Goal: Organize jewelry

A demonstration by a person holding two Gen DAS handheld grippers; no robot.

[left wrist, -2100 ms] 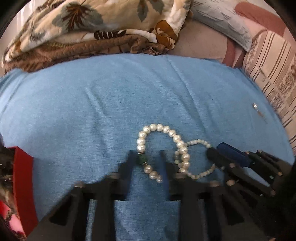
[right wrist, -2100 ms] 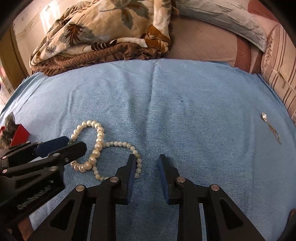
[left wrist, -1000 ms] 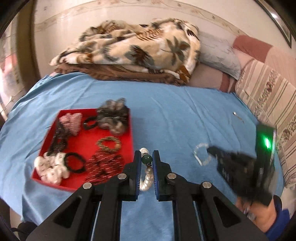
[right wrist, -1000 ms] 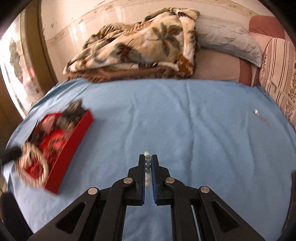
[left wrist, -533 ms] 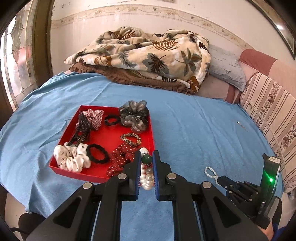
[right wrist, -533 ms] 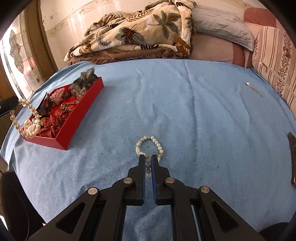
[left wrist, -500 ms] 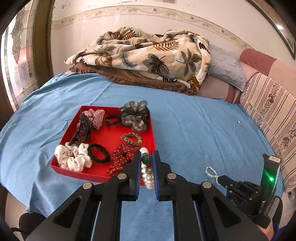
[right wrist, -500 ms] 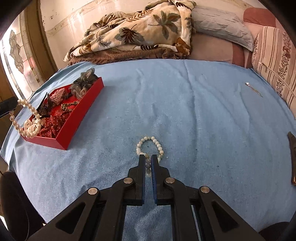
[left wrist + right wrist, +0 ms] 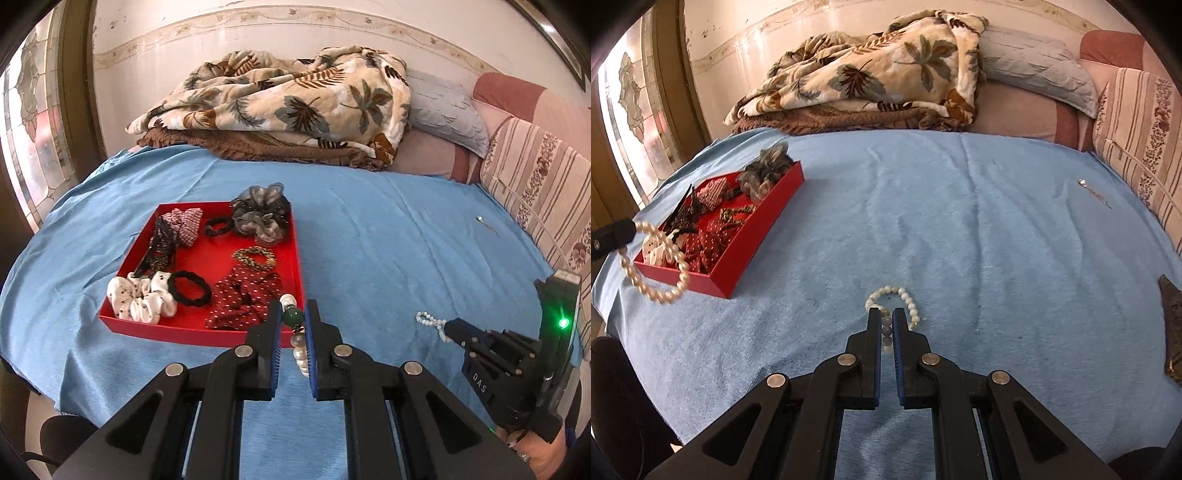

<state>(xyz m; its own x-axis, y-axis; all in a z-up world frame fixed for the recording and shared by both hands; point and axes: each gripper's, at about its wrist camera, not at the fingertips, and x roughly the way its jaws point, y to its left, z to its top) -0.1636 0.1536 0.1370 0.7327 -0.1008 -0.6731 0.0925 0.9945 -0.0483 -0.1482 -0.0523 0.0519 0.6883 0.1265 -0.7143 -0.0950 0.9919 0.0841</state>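
Observation:
My left gripper [image 9: 293, 314] is shut on a large pearl bracelet [image 9: 300, 352] at its green bead, held above the near right corner of the red tray [image 9: 295, 254]. In the right wrist view that bracelet [image 9: 657, 266] hangs as a loop from the left gripper's fingers [image 9: 613, 232] in front of the tray [image 9: 738, 269]. My right gripper [image 9: 886, 317] is shut on a small white bead bracelet [image 9: 897, 295], lifted over the blue bedspread. The left wrist view shows the small bracelet [image 9: 430, 321] dangling from the right gripper [image 9: 452, 328].
The tray holds several scrunchies and hair ties [image 9: 258, 218]. A folded leaf-print blanket [image 9: 288, 103] and pillows [image 9: 443, 107] lie at the back. A small pin [image 9: 1091, 190] rests on the blue bedspread [image 9: 960, 206] at the right, near a striped cushion [image 9: 1145, 129].
Both grippers closed on their bracelets and lifted them off the bedspread. The left one has carried the pearl bracelet toward the red tray; over the last half second the tray has drawn slightly closer.

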